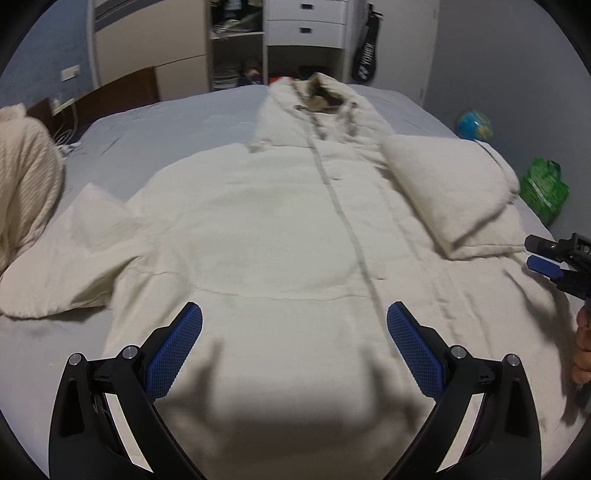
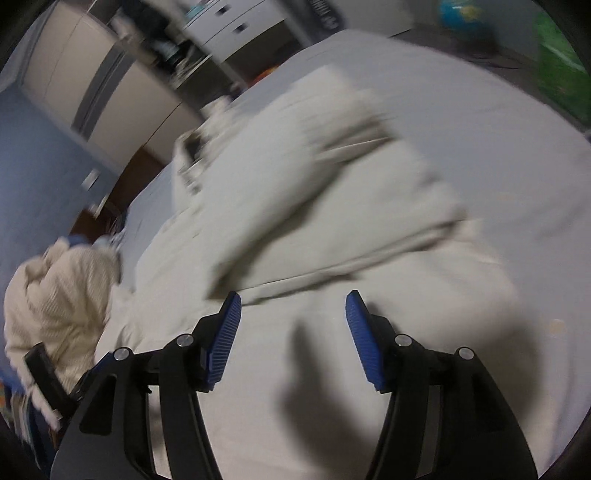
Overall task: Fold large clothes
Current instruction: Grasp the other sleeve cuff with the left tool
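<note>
A large cream padded coat [image 1: 280, 221] lies flat on the bed, hood [image 1: 325, 92] at the far end. Its right sleeve [image 1: 450, 184] is folded in over the body; its left sleeve [image 1: 74, 266] lies spread out to the left. My left gripper [image 1: 294, 325] is open and empty above the coat's lower part. My right gripper [image 2: 293, 314] is open and empty above the coat [image 2: 295, 206] near the folded sleeve [image 2: 351, 184]; it also shows at the right edge of the left wrist view [image 1: 554, 258]. The right wrist view is blurred.
A grey-blue bed sheet [image 1: 166, 129] lies under the coat. A cream knit garment [image 1: 26, 177] is heaped at the left. White drawers [image 1: 306, 22] and open shelves [image 1: 236, 44] stand behind. A globe [image 1: 474, 125] and a green bag [image 1: 545, 188] sit on the floor at the right.
</note>
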`<state>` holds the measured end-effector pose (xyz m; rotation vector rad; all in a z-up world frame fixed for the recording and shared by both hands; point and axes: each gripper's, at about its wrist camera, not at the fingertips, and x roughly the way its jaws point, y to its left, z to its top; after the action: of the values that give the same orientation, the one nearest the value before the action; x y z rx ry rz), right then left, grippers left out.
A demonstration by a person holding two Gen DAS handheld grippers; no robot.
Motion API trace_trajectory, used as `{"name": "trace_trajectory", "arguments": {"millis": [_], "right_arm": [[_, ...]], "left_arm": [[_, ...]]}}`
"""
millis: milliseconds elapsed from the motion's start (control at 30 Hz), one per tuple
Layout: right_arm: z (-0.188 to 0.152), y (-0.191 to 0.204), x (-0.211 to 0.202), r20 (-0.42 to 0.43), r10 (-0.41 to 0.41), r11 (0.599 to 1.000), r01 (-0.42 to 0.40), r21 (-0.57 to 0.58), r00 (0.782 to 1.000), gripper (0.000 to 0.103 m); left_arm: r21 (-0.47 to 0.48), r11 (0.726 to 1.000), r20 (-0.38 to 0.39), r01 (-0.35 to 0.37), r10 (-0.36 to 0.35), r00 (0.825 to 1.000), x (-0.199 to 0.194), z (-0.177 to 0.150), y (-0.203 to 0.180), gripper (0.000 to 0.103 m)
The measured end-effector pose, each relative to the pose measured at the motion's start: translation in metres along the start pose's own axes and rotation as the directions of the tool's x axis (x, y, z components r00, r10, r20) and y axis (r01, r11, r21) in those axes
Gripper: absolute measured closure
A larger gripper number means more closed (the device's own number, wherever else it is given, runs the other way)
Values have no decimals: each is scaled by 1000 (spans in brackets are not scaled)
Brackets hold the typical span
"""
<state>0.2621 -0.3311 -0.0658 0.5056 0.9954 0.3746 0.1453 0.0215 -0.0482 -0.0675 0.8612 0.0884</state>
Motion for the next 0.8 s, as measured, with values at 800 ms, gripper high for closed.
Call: {"name": "trace_trajectory", "arguments": {"millis": [800], "right_arm": [[-5, -86, -37, 211, -155, 967, 105, 231, 965, 47]], "left_arm": [[471, 882, 22, 6, -18, 1000, 69, 84, -229, 10]]}}
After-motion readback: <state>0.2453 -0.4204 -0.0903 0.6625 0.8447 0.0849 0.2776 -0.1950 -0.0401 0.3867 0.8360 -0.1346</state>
